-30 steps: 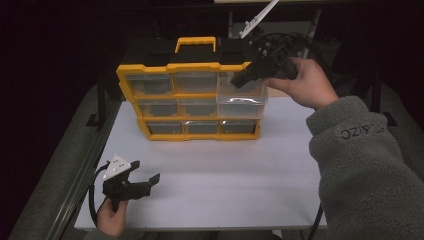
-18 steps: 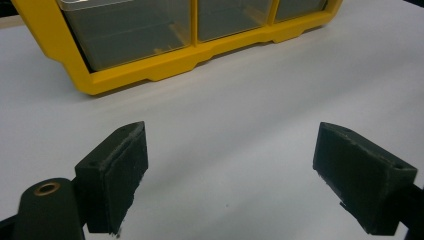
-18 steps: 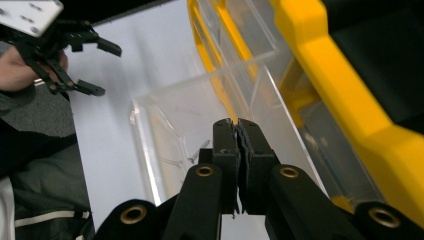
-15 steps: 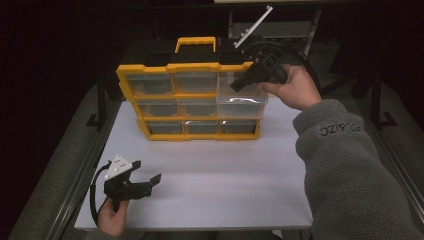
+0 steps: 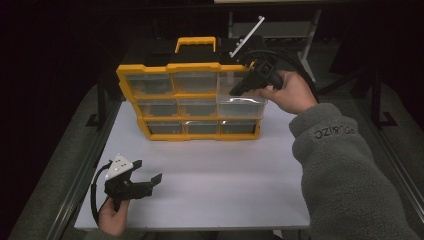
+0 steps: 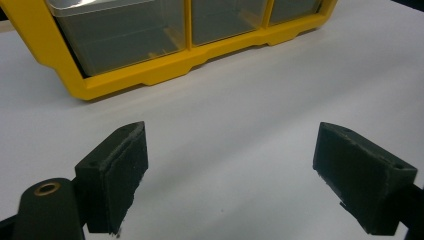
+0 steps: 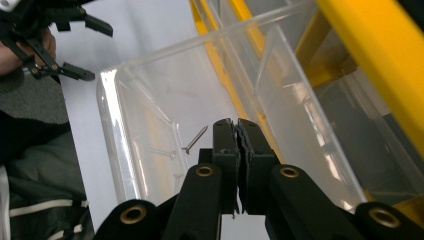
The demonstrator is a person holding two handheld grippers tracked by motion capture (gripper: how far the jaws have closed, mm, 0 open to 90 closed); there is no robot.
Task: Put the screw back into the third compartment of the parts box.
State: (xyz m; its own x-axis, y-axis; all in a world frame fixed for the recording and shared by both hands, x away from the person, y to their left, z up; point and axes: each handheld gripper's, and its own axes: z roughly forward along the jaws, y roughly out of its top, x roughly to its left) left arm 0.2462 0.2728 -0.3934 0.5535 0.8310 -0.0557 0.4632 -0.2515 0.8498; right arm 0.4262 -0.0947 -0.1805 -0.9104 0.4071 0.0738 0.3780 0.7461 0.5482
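Jaws of the right gripper (image 7: pixel 236 125) were pressed together, empty, over the pulled-out clear drawer (image 7: pixel 150 105) at frame center; a screw (image 7: pixel 195 139) lay on the drawer floor, just left of the jaw tips. Yellow organizer (image 5: pixel 192 97) sat upper center in high view. Left gripper (image 5: pixel 145 180) sat lower left, jaws wide apart above the white table (image 5: pixel 225 175).

- My high view looks forward and down from my side onto the table (image 5: pixel 215 175), taking in the whole yellow organizer (image 5: pixel 190 102).
- My left gripper view sits low, close to the tabletop, facing the organizer's bottom row.
- My right gripper view peers closely down into 1 pulled-out clear drawer (image 7: pixel 210 115); it shares the left gripper (image 7: pixel 47 37) with the high view.
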